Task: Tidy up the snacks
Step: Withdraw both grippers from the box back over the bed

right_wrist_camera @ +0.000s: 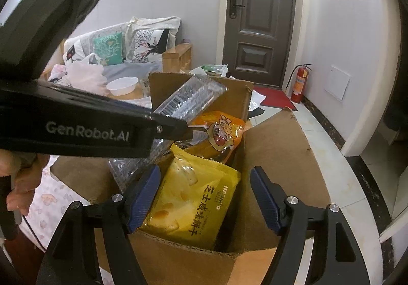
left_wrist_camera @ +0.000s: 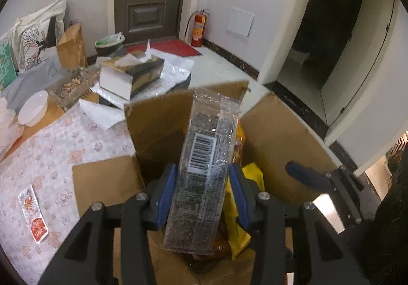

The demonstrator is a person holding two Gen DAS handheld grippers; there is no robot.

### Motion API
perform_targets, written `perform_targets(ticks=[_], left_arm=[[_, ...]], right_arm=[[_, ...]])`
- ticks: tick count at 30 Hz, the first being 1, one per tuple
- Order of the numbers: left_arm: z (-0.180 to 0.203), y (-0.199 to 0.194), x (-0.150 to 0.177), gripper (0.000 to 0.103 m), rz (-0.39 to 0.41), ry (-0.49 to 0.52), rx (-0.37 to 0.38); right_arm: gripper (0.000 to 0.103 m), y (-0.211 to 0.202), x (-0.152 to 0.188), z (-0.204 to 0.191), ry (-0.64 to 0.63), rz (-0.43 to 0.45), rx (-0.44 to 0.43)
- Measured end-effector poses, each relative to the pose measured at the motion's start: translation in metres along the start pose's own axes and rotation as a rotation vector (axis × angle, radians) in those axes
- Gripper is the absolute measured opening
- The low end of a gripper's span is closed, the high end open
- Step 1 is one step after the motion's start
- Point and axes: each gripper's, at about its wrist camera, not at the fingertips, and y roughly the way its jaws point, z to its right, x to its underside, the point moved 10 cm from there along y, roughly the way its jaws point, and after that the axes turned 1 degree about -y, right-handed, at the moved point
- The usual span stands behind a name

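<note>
My left gripper is shut on a clear snack pack with dark contents and a barcode. It holds the pack upright over the open cardboard box. The same pack shows in the right wrist view, above the box. A yellow biscuit bag and an orange snack bag stand inside the box. My right gripper is open, its fingers either side of the yellow bag without gripping it. The yellow bag also shows behind the pack in the left wrist view.
A small red-and-white sachet lies on the flowered tablecloth at the left. A white bowl, a tissue box and a tray of snacks sit further back. The right gripper's finger shows beside the box.
</note>
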Motion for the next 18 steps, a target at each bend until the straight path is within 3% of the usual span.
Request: perform_targets(ticks=[4,7,18], left_arm=[[0.002,0.005,0.006,0.042,-0.022,0.013,0.001],[0.000,0.000,0.004,0.060,-0.009,0.002,0.009],[-0.013,-0.025,0.008,0.060,0.025,0.005,0.020]], right_arm=[[0.070,-0.002,0.002,0.000,-0.006,-0.005,0.007],[0.070,-0.002,0.003,0.000,-0.007,-0.007,0.007],[0.070,-0.011,0.001,-0.004,-0.005,0.005,-0.002]])
